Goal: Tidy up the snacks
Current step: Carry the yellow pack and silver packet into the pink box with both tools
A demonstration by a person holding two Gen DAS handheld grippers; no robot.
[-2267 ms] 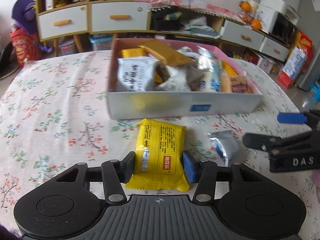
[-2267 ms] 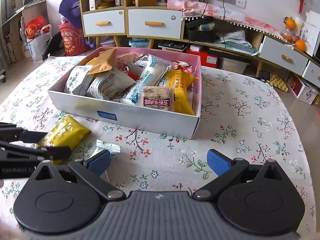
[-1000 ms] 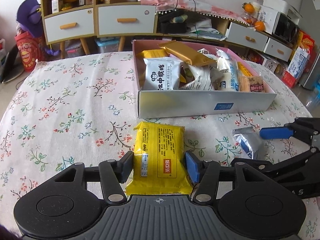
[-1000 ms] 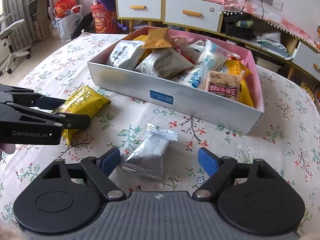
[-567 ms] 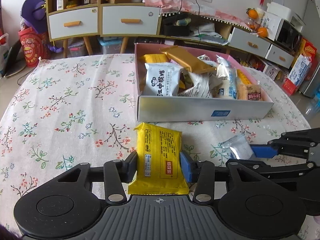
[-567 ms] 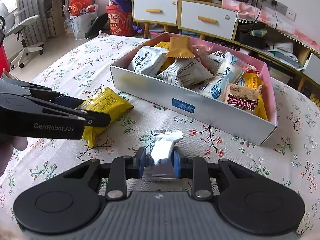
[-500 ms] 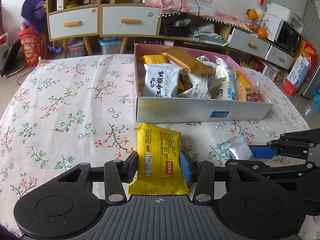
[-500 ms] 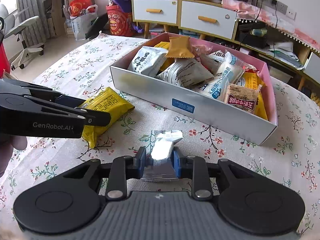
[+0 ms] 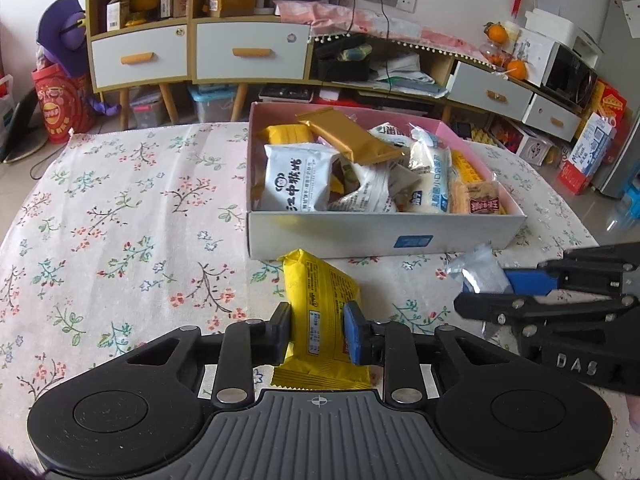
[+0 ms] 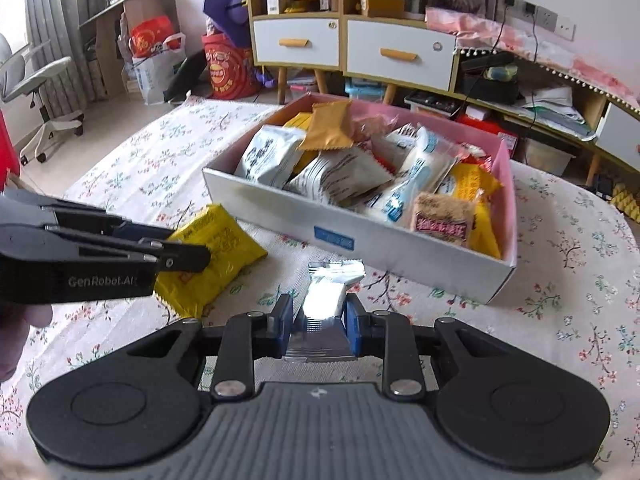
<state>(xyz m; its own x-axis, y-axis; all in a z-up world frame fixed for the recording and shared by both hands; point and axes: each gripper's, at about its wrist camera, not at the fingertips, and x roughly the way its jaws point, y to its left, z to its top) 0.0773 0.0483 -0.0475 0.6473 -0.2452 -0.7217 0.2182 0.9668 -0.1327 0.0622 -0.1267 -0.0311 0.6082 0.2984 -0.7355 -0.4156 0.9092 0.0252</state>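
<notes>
Left wrist view
Left gripper (image 9: 318, 334): jaws closing, pads pressed on both long edges of the yellow snack packet (image 9: 320, 312); one pad black, the other blue.
Yellow snack packet: glossy film pillow pack with crimped ends, pinched narrow at the pads, far end near the box wall.
Snack box (image 9: 384, 236): shallow rectangular cardboard, white outside, pink inside, small blue label on the near wall; heaped with crinkly film packs, white, gold and orange.
Tablecloth (image 9: 120, 220): matte woven fabric, pale with small floral sprigs.
Right gripper (image 9: 500, 292): enters from the right, matte black plastic, clamped on the silver packet (image 9: 478, 270).

Right wrist view
Right gripper (image 10: 318, 322): jaws closed on the silver packet (image 10: 326, 292), blue pads against both its sides.
Silver packet: shiny foil, ribbed crimp at each end, flattened, just in front of the snack box (image 10: 360, 232).
Left gripper (image 10: 176, 254): at the left, black, gripping the yellow snack packet (image 10: 218, 248), which is wrinkled and beside the box's near corner.
Hand (image 10: 16, 328): partly visible at the left edge.
</notes>
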